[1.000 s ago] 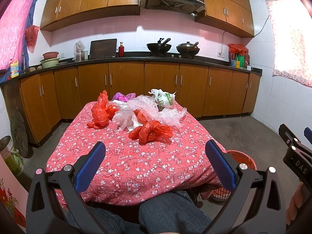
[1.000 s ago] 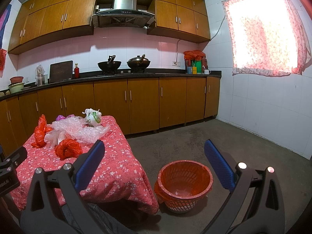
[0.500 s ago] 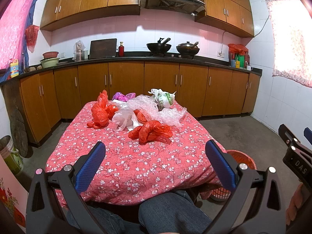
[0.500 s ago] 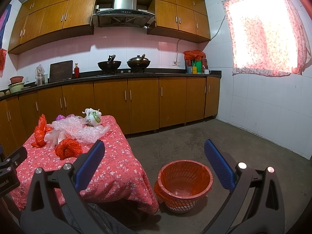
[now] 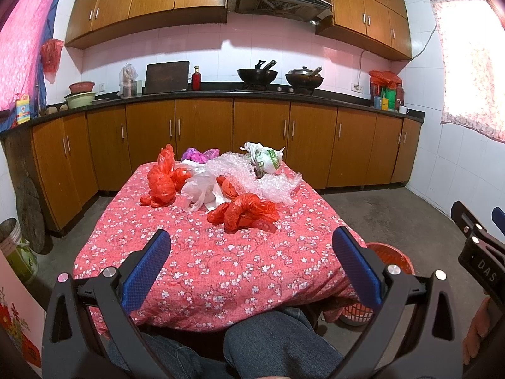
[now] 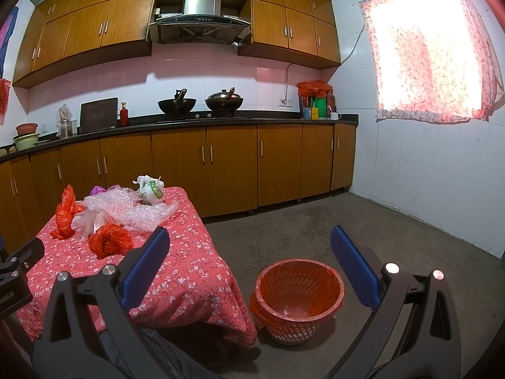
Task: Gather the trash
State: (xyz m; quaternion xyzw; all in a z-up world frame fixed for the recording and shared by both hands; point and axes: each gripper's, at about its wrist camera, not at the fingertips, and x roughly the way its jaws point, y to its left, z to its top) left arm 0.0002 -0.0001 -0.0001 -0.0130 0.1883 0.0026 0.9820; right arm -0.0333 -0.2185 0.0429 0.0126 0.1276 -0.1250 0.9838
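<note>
A table with a red flowered cloth holds a pile of plastic trash at its far half: a crumpled red bag nearest me, another red bag at the left, a clear white bag, bubble wrap, a white and green bag and a purple bag. My left gripper is open and empty over the table's near edge. My right gripper is open and empty, off the table's right side, above an orange basket lined with a red bag on the floor. The red bag also shows there.
Wooden cabinets and a dark counter with woks run along the back wall. My knees are under the table's near edge. Bare concrete floor lies right of the table. A bucket stands at the far left.
</note>
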